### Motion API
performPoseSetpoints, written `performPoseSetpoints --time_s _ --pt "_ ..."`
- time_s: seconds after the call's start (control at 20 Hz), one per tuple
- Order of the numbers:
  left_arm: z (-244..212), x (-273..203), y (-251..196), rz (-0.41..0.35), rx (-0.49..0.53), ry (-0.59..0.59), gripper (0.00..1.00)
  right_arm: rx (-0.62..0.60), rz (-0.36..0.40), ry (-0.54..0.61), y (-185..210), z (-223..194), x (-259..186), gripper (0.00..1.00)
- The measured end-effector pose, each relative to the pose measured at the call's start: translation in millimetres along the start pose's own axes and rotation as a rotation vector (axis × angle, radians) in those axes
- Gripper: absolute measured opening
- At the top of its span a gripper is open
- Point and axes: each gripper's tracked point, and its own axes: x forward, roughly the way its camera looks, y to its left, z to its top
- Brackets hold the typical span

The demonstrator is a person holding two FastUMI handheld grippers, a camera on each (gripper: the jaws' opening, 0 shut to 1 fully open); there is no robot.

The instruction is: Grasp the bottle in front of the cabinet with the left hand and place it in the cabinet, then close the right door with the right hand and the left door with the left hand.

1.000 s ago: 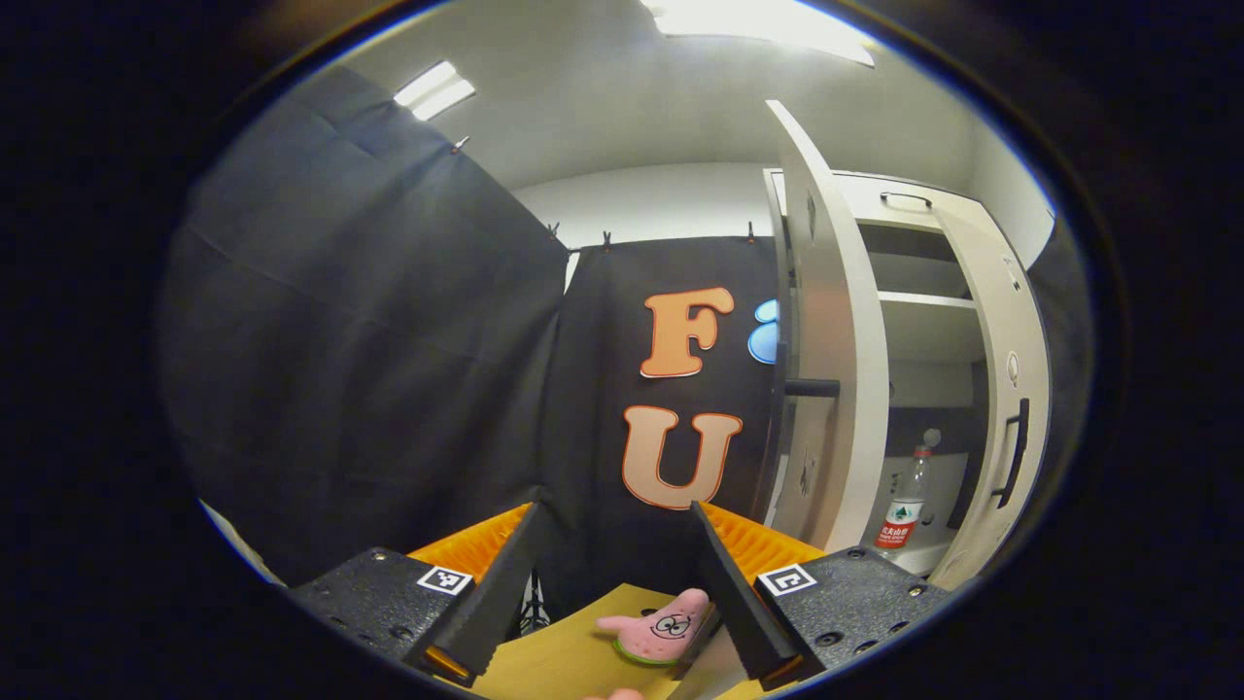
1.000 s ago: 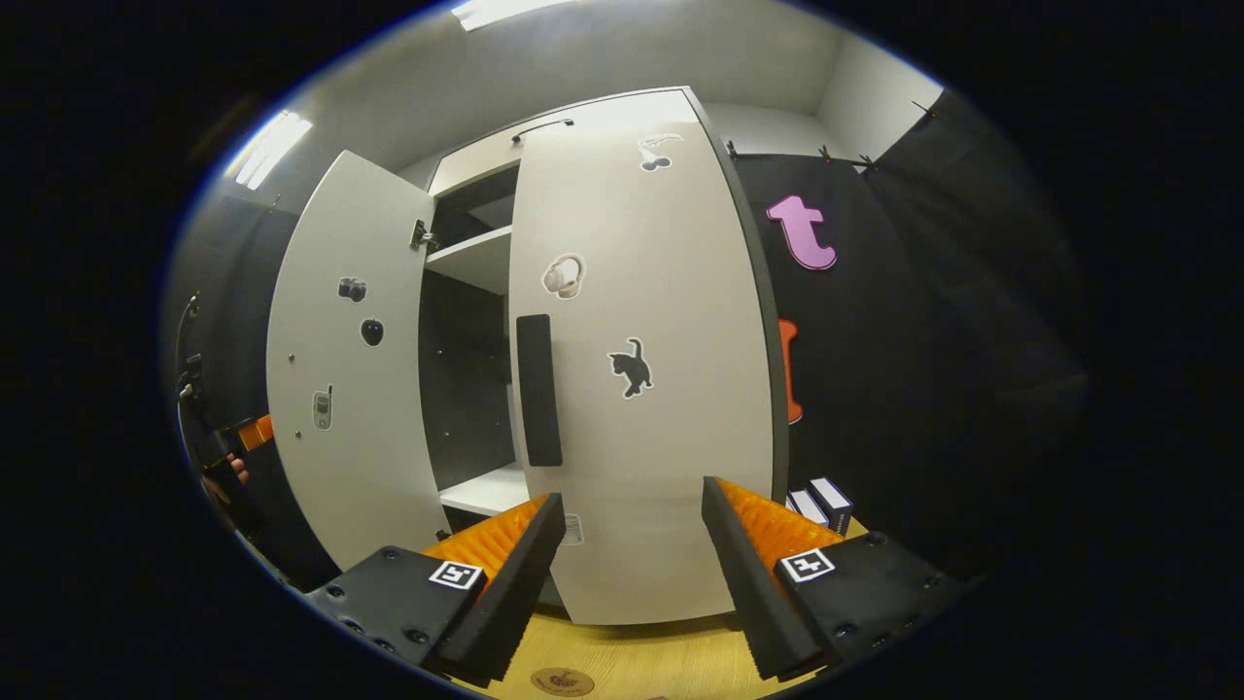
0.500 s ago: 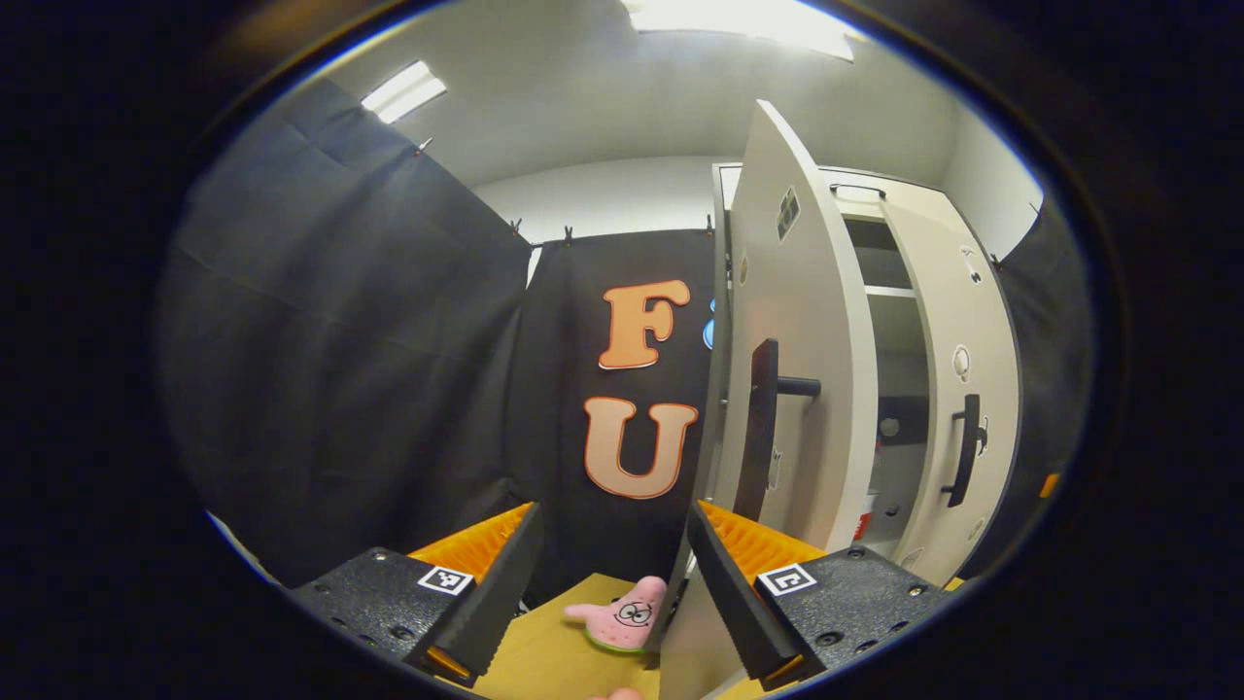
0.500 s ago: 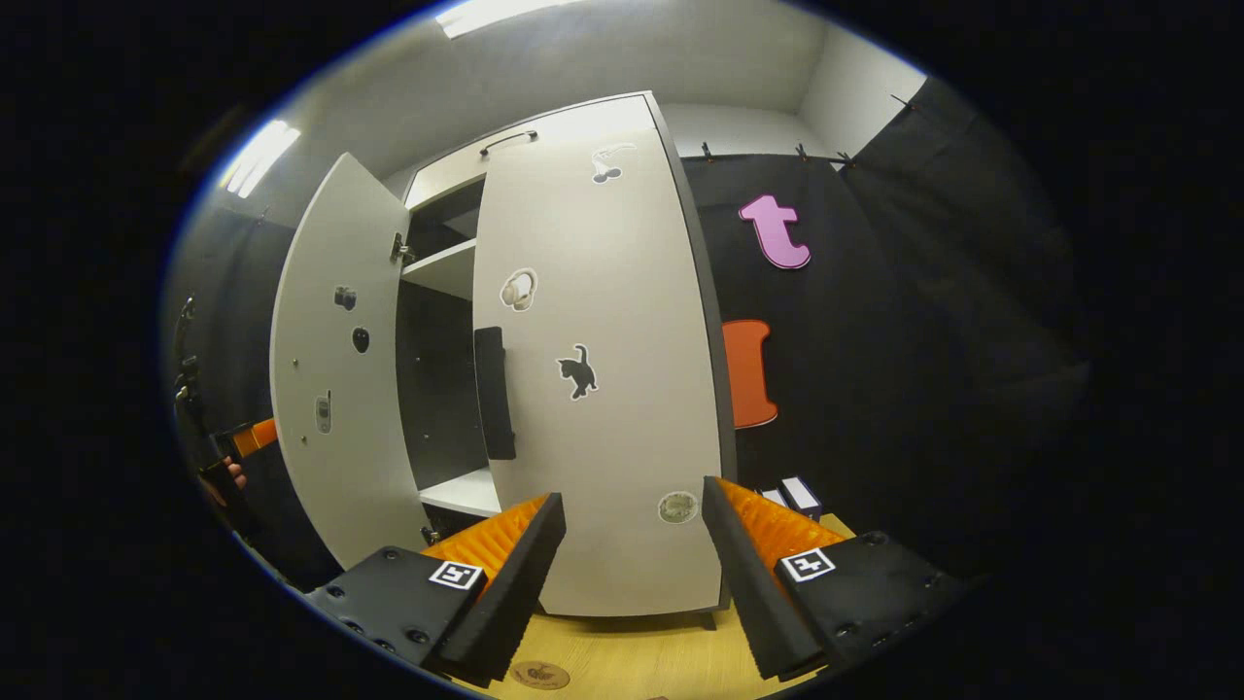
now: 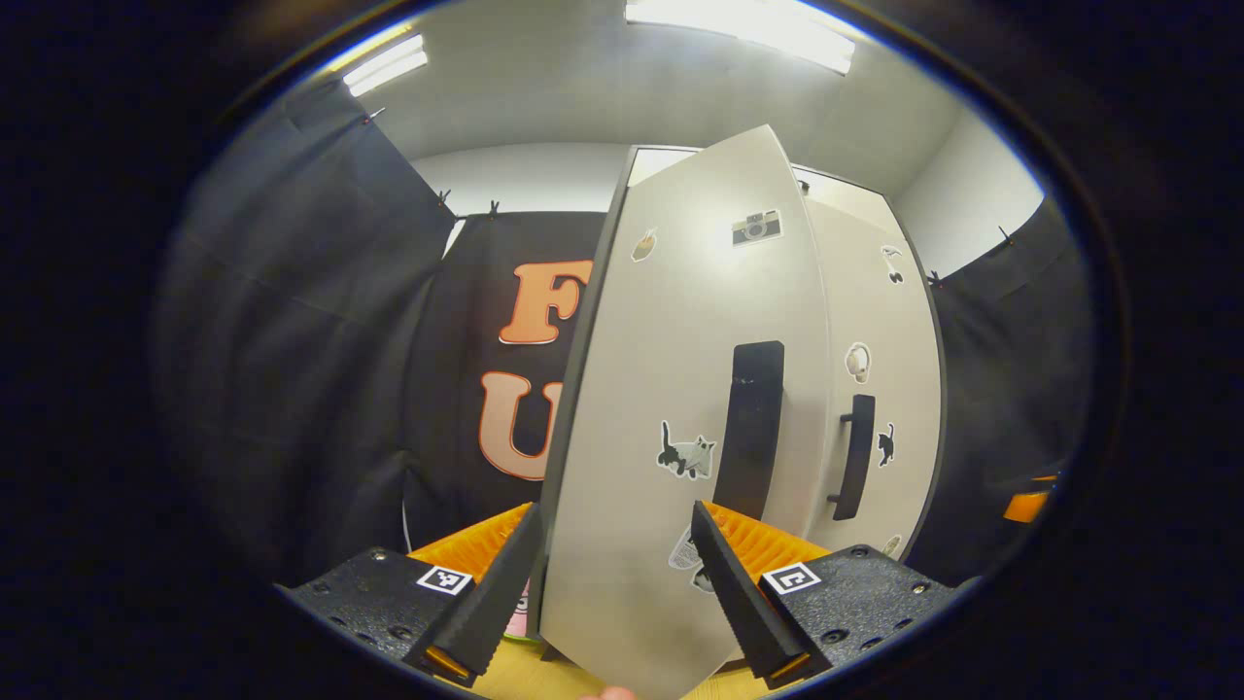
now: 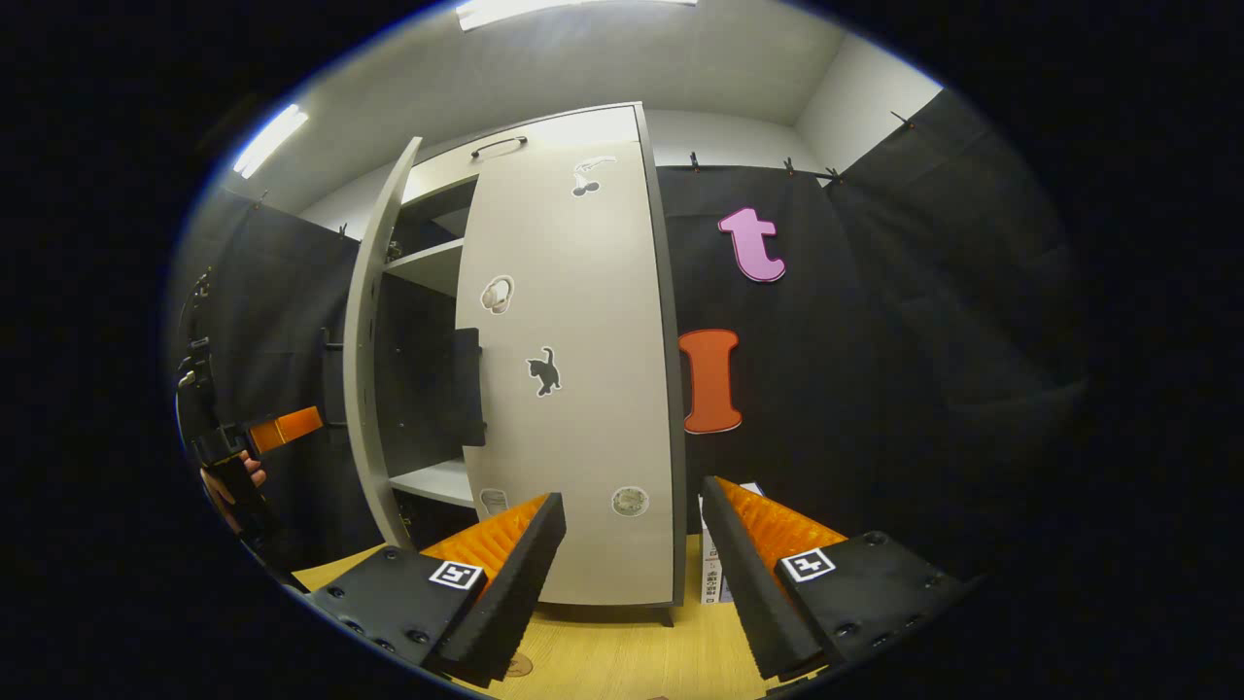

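Note:
The white cabinet's left door (image 5: pixel 671 389) stands close in front of my left gripper (image 5: pixel 614 515), outer face toward me, with stickers and a black handle (image 5: pixel 748 428). This gripper is open, and the door's lower part shows between its fingers; I cannot tell if they touch it. In the right gripper view that left door (image 6: pixel 367 369) is partly open and seen edge-on, while the right door (image 6: pixel 573 389) lies flat against the cabinet. My right gripper (image 6: pixel 634 496) is open and holds nothing, a short way before the right door. The doors hide the bottle.
The cabinet stands on a wooden table (image 6: pixel 622 651). Small white boxes (image 6: pixel 714 564) sit just right of the cabinet. A pink plush toy (image 5: pixel 515 622) peeks out left of the left door's foot. Black cloth walls close in on the left and right.
The left door has swung from edge-on toward the cabinet, now covering the bottle. My left gripper came round to its outer face. The right door went flat and my right gripper drew back.

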Motion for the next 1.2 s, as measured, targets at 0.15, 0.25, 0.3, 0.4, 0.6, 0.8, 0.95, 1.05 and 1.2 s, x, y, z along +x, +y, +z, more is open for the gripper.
performPoseSetpoints --time_s 0.15,0.25,0.3,0.4,0.6,0.8,0.95,1.05,1.2 --pt "-4.7 15.2 -20.0 -0.051 -0.016 0.010 0.94 0.000 -0.039 0.000 -12.7 -0.4 -10.9 0.95" --pt "-8.6 22.6 -31.2 -0.077 -0.025 0.014 0.94 0.002 -0.063 0.000 -20.5 1.0 -16.8 0.95" --pt "-11.5 27.1 -36.7 -0.090 -0.030 0.016 0.93 0.003 -0.075 -0.001 -24.4 1.7 -19.1 0.95" --pt "-15.5 35.5 -43.2 -0.107 -0.029 0.019 0.93 0.006 -0.100 -0.003 -32.6 3.1 -24.1 0.95" --pt "-19.4 46.3 -53.6 -0.128 -0.030 0.026 0.96 0.010 -0.134 -0.008 -44.9 5.4 -34.8 0.95" --pt "-28.1 66.6 -66.7 -0.139 -0.028 0.026 0.94 0.002 -0.158 -0.013 -53.8 7.8 -42.4 0.95" --pt "-32.4 74.6 -70.4 -0.130 -0.047 0.033 0.93 -0.001 -0.167 -0.016 -57.5 10.6 -49.5 0.95" --pt "-34.4 76.7 -70.5 -0.125 -0.074 0.040 0.93 0.002 -0.166 -0.019 -57.7 13.5 -54.5 0.95" --pt "-36.5 74.6 -67.4 -0.115 -0.110 0.063 0.93 0.007 -0.152 -0.019 -52.5 13.6 -57.2 0.95"
